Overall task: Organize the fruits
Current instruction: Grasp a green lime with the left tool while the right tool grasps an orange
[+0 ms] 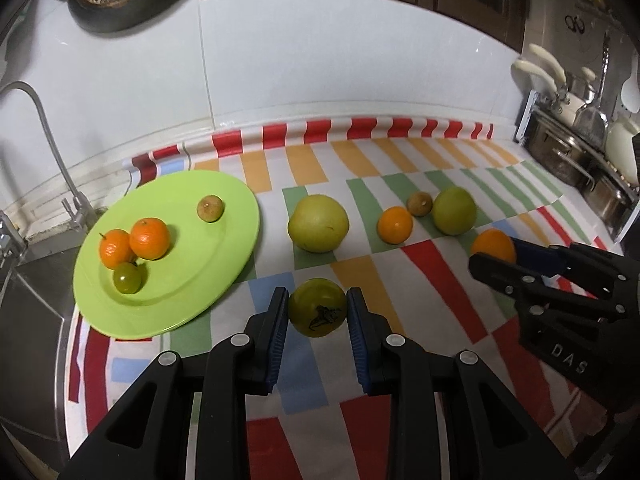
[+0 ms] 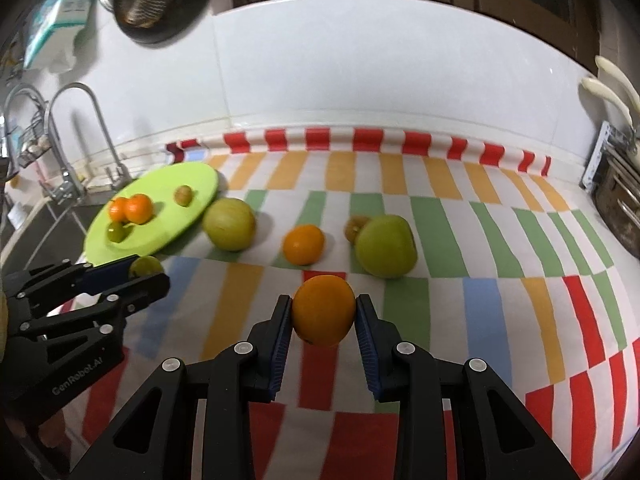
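L gripper (image 1: 317, 314) fingers clamped on green fruit (image 1: 317, 307), just off bench near plate (image 1: 172, 256). R gripper (image 2: 323, 312) fingers clamped on orange (image 2: 323, 309), above cloth, well apart from plate. Carry both to plate w/o squeezing harder; set down clear of fruit already there, else rolls off.

Green fruit (image 1: 317, 307) and orange (image 2: 323, 309), both gripper-clamped

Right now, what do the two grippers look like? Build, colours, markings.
Both match: black plastic linkage frames with silver rivets and blue ribbed pads. The left gripper reads "GenRobot.AI" on its side in the right wrist view; the right gripper shows "DAS" in the left wrist view. No cables visible.
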